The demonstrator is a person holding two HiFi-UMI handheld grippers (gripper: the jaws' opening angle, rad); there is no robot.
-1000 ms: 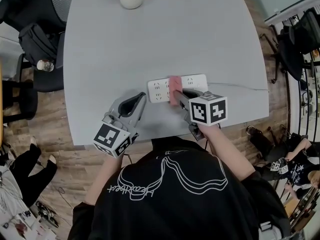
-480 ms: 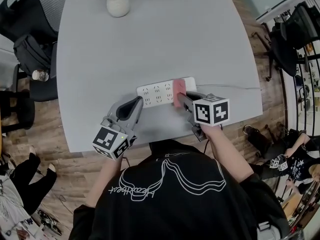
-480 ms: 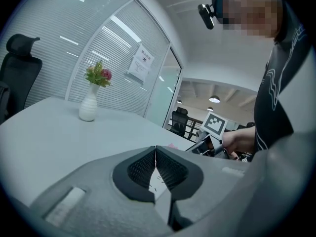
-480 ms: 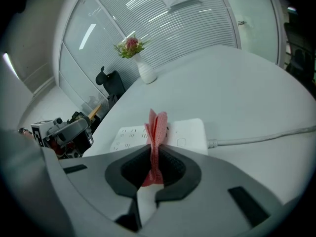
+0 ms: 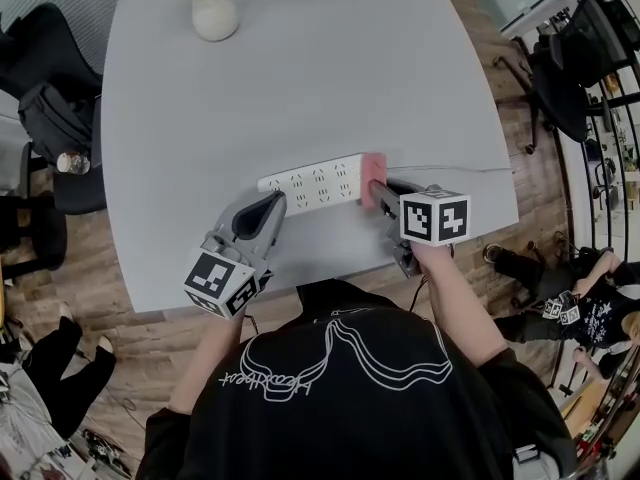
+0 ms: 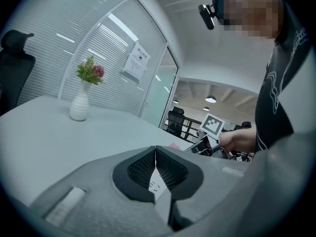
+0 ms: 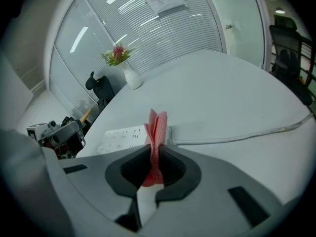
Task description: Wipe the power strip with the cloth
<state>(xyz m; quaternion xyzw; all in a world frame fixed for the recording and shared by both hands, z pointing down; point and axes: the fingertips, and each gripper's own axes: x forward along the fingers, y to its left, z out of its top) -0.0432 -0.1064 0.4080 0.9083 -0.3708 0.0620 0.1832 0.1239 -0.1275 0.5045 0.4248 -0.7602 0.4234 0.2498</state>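
Right gripper point(image 5: 383, 190) jaws pinch pink cloth point(image 5: 373, 168) at power strip point(image 5: 310, 183) cord end; left gripper point(image 5: 274, 201) jaws pressed together, empty

The cloth point(image 5: 372, 172) lies at the right end of the power strip point(image 5: 310, 183).

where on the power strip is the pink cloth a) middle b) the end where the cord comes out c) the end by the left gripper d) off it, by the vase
B: the cloth in the right gripper sits on the power strip at the end where the cord leaves.
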